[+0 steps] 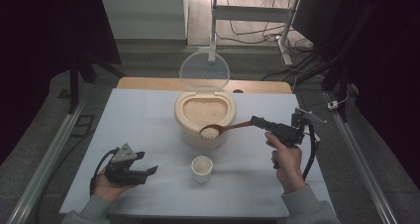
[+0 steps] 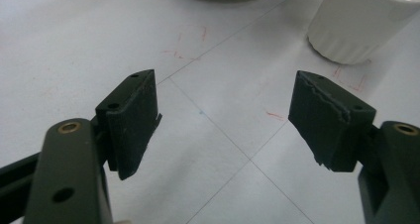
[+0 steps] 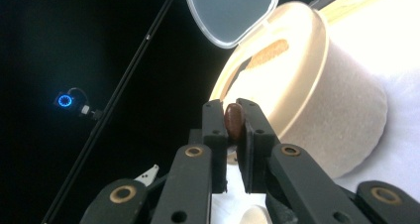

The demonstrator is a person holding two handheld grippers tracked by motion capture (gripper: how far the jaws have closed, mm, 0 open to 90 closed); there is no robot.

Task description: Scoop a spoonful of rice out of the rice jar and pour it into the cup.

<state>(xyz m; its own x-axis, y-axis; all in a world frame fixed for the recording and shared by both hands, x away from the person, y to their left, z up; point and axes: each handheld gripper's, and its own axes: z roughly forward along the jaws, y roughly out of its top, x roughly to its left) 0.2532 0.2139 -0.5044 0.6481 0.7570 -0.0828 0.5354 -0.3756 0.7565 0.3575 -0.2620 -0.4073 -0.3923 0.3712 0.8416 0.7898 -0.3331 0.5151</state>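
Observation:
A beige rice container [image 1: 204, 116] with its clear lid [image 1: 204, 71] raised stands at the table's middle, full of rice. My right gripper [image 1: 257, 121] is shut on the handle of a brown wooden spoon [image 1: 225, 129]. The spoon's bowl carries a heap of rice [image 1: 209, 133] over the container's near rim. A small white cup [image 1: 202, 168] stands in front of the container, below the spoon. In the right gripper view the spoon handle [image 3: 233, 122] sits pinched between the jaws, with the container [image 3: 317, 105] behind. My left gripper [image 1: 148, 169] rests open on the table, left of the cup [image 2: 359, 23].
The white table [image 1: 143, 130] has faint red marks [image 2: 190, 40] and thin lines on it. Dark curtains and metal rails flank both sides. A wooden board [image 1: 148, 83] lies along the table's far edge, and cables lie on the floor behind.

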